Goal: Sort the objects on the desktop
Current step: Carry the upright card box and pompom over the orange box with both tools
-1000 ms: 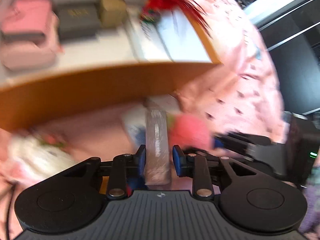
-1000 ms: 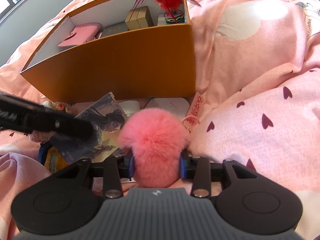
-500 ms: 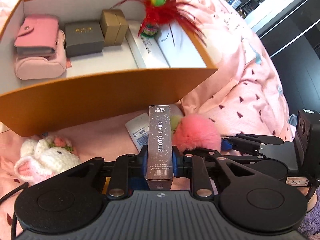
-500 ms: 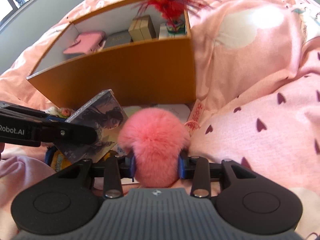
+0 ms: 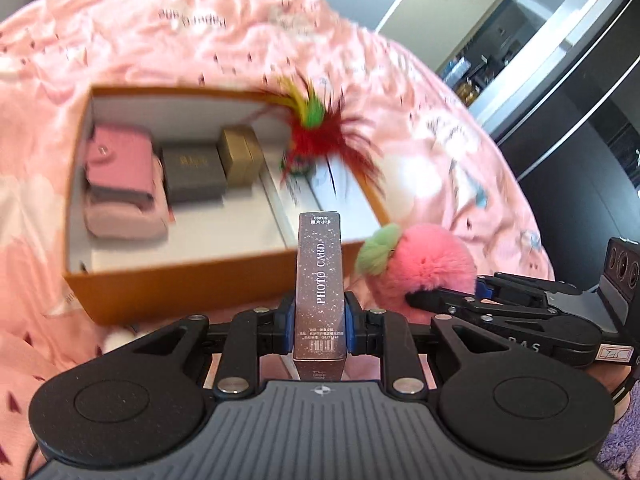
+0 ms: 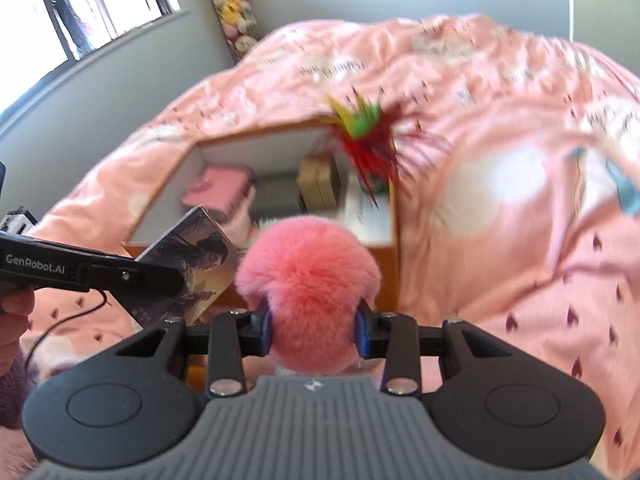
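My left gripper (image 5: 318, 330) is shut on a slim photo card box (image 5: 319, 280), held upright in front of the orange storage box (image 5: 168, 280). My right gripper (image 6: 313, 328) is shut on a pink fluffy pompom (image 6: 308, 276), which has a green tuft in the left wrist view (image 5: 428, 260). The orange box (image 6: 390, 248) holds a pink wallet (image 5: 120, 160), a pink pouch (image 5: 124, 220), a grey box (image 5: 192, 174), a gold box (image 5: 240, 156) and a red feather toy (image 5: 320, 136). The photo card box (image 6: 188, 264) shows its picture side in the right wrist view.
Everything lies on a rumpled pink bedspread (image 6: 500, 160). A dark wardrobe and door (image 5: 560, 60) stand beyond the bed on the right. A window (image 6: 80, 8) and grey wall are at the far left. A white plush toy (image 5: 116, 338) peeks out below the box.
Both grippers have risen with their objects, so the orange box now sits lower and farther in view and its inside shows more fully. Both grips are unchanged.
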Available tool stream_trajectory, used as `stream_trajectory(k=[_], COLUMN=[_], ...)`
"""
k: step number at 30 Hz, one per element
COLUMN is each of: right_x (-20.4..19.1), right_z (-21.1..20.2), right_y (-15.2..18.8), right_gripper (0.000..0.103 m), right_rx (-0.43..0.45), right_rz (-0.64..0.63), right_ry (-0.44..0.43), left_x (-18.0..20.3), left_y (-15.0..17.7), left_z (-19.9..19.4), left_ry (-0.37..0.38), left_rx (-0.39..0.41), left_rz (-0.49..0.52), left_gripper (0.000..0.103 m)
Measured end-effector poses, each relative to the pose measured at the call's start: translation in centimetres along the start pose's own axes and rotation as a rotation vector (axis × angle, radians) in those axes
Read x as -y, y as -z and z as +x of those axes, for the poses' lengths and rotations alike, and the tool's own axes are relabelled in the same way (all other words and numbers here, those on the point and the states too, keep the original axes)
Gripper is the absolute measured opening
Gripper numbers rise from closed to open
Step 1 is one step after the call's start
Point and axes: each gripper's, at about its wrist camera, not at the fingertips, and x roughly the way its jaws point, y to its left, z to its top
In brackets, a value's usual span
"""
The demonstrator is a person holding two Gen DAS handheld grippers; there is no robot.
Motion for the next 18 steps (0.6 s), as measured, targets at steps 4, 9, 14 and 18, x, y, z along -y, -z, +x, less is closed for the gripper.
stream_trajectory(k=[4, 9, 14, 18], right_x=[-0.8, -1.5, -1.9, -1.6], right_z=[-0.5, 1.5, 4.7, 7.9], right_y=[-2.3, -5.2, -7.1, -7.6], right_gripper=[0.04, 0.04, 0.04, 0.04], right_rx=[0.057, 0.086, 0.058, 0.013], right_rz=[-0.044, -0.066, -0.082, -0.075], right_ry=[-0.004, -0.015, 0.008, 0.025], left_x=[-0.6, -2.8, -6.2, -8.6], left_y=[-1.9, -4.9, -7.2, -8.4], left_z=[-1.6, -1.6, 1.4, 4.3], left_ry=[-0.012, -0.028, -0.021, -0.02], left_rx=[0.074, 0.164, 0.17, 0.166], left_rz=[-0.01, -0.111, -0.239, -0.35], left_gripper=[0.026, 0.026, 0.026, 0.026])
